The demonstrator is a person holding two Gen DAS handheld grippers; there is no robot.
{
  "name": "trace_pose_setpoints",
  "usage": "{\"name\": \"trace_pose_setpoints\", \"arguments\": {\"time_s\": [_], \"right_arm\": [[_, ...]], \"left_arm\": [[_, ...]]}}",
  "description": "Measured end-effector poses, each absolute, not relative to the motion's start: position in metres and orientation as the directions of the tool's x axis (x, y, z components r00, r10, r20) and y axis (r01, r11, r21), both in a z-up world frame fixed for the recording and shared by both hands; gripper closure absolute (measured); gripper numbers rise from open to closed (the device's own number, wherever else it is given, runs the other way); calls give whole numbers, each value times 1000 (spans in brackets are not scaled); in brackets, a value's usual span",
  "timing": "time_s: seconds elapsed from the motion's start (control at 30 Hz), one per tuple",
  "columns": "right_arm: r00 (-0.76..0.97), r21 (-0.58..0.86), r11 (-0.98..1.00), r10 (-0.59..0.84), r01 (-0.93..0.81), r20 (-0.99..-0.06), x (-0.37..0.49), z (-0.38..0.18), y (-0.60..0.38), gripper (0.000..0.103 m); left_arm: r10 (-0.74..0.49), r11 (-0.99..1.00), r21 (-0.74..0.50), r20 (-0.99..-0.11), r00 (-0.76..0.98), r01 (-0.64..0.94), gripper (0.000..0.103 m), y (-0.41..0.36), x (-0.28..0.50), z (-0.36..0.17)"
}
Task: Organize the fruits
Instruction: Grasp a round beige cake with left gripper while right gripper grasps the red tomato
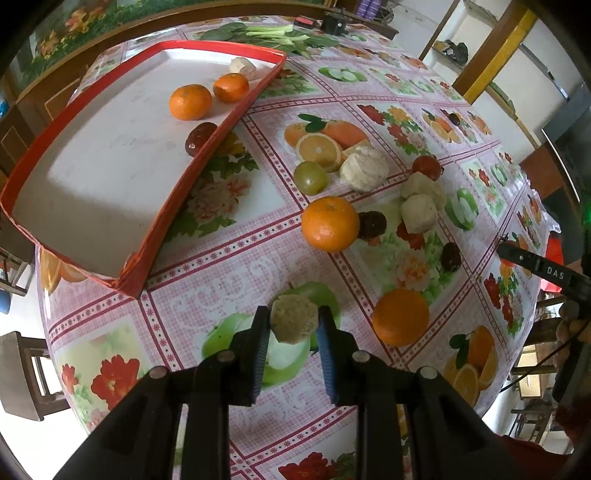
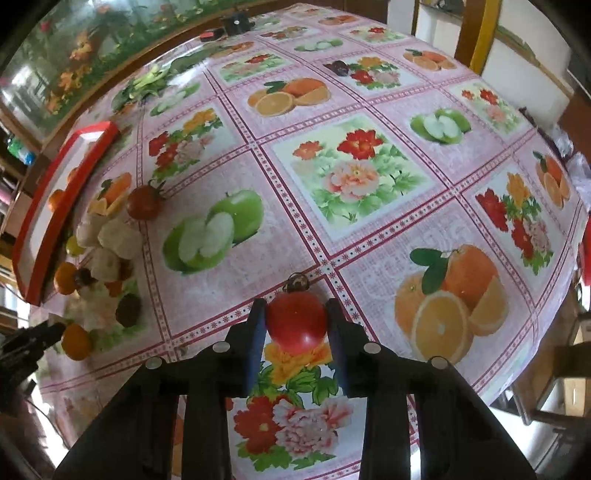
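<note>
My left gripper [image 1: 293,314] is shut on a beige peeled lump [image 1: 294,325], held just above the fruit-print tablecloth. To its upper left, the red-rimmed tray [image 1: 110,147] holds two oranges [image 1: 190,102], a beige lump [image 1: 242,66] and a dark red fruit [image 1: 199,138]. Loose on the cloth lie an orange [image 1: 330,223], another orange [image 1: 400,316], a green fruit [image 1: 311,177], several beige lumps [image 1: 364,169], a small tomato [image 1: 427,167] and dark fruits [image 1: 451,255]. My right gripper [image 2: 296,306] is shut on a red tomato [image 2: 297,325], its pads against both sides.
Leafy greens [image 1: 273,35] and a black device [image 1: 334,24] lie at the table's far end. In the right wrist view the tray [image 2: 40,236] and the fruit cluster [image 2: 110,240] sit far left. Wooden chairs stand past the table's edges.
</note>
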State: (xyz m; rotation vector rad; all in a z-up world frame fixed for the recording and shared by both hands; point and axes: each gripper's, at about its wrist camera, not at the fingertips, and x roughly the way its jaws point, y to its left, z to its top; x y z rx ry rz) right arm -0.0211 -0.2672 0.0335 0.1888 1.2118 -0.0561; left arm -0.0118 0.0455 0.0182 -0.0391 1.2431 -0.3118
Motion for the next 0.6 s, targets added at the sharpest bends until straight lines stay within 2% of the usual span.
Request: {"name": "trace_pose_setpoints", "arguments": {"time_s": [0.23,0.6], "right_arm": [[388,199,975,146,99,-910,-11,47,-253,72],[431,248,968,233,-20,-872,12,70,-212,72]], "left_arm": [[-268,957,-221,-919,288,187,75,49,-8,23],[-280,958,-233,-895,349,169,75,56,9,54]]}}
